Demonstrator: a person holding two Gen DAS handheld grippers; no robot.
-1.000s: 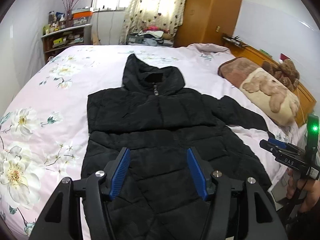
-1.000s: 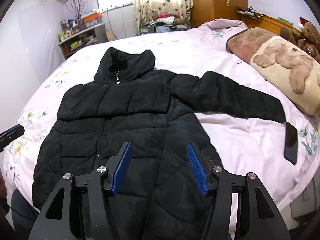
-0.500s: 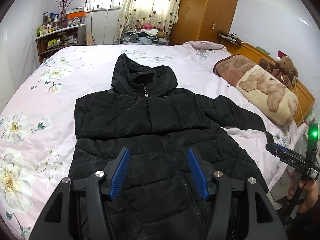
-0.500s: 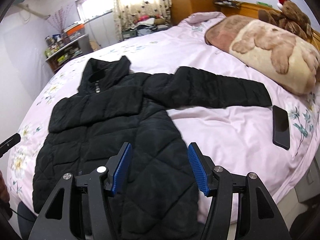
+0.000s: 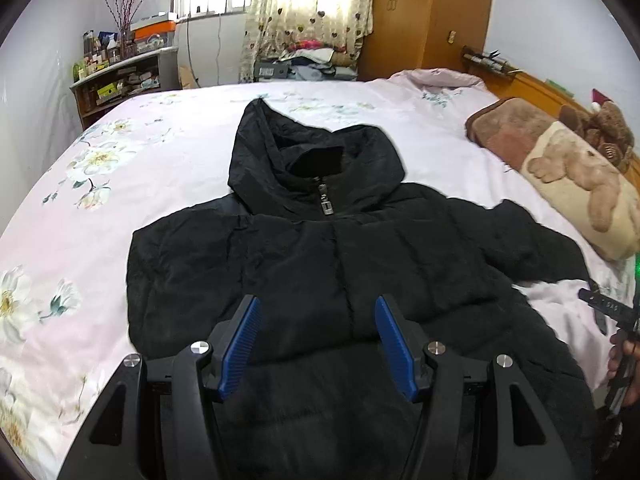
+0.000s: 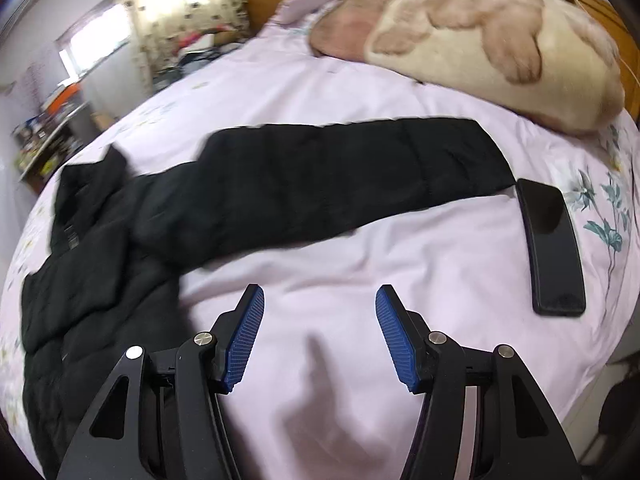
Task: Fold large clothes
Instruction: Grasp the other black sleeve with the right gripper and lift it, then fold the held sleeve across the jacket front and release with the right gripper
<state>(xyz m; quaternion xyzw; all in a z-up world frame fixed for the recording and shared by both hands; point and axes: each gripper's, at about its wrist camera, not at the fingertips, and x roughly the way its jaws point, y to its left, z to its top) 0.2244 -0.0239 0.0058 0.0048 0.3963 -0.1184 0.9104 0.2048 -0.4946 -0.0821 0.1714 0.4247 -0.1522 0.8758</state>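
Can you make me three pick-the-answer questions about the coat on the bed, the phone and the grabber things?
1. Where does the phone lie?
A. on the bedsheet by the cuff of the sleeve
B. on the blanket
C. on the hood

2. What colour is the coat?
A. red
B. black
C. white

3. How is the right gripper?
A. shut on the sleeve
B. shut on the phone
C. open, holding nothing

Answers: 1 A, the phone rests on the sheet next to the sleeve's end. 2 B, the whole coat is black. 3 C, its blue pads stand apart over bare sheet.
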